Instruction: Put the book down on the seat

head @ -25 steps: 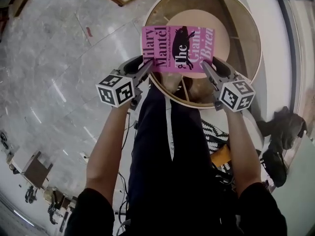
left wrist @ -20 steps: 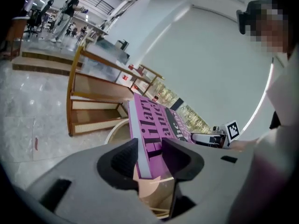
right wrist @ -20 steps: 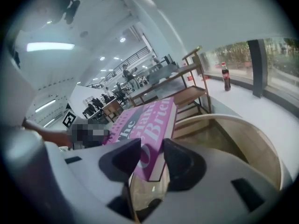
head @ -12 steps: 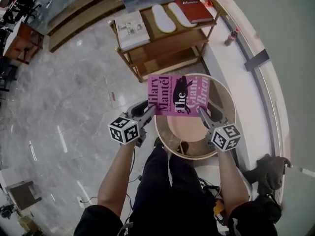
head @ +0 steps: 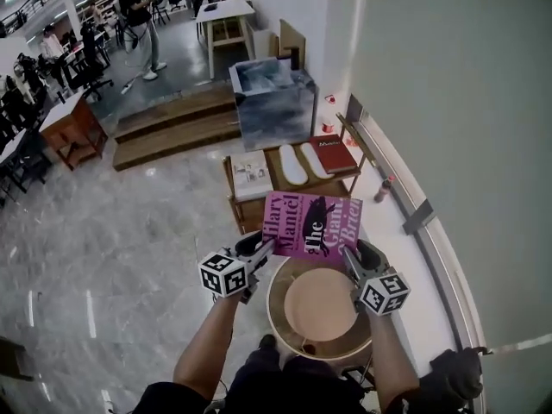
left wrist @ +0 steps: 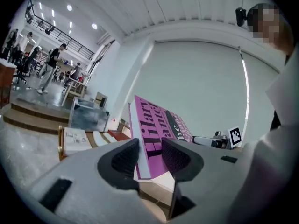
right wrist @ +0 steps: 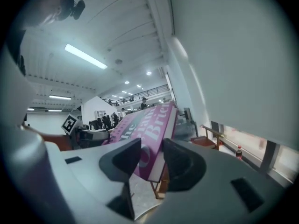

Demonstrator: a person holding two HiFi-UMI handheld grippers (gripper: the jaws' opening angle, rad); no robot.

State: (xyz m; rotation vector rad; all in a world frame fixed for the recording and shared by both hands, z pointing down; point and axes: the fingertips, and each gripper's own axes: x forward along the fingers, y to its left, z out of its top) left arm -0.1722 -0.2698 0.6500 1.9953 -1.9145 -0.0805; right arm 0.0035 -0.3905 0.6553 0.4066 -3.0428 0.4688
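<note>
A pink paperback book (head: 312,224) is held flat in the air, one gripper clamped on each short side. My left gripper (head: 264,249) is shut on its left edge, and my right gripper (head: 346,256) is shut on its right edge. Just below and nearer to me stands the round seat (head: 277,317), a wooden-rimmed drum with a tan disc inside. In the left gripper view the book (left wrist: 156,136) sits tilted between the jaws of the left gripper (left wrist: 149,155). The right gripper view shows the book (right wrist: 147,122) pinched by the right gripper (right wrist: 152,161).
Beyond the seat is a low wooden shelf (head: 235,198) bearing a red book (head: 335,153), white insoles (head: 293,164) and a magazine. Behind it are a grey marbled box (head: 272,102) and steps (head: 177,132). A bottle (head: 384,188) stands on the white ledge. A black bag (head: 453,373) lies lower right.
The head view has swung up and back, so the shelf, box and room now show. The book, gripped on both sides throughout, now sits past the seat's far rim.
</note>
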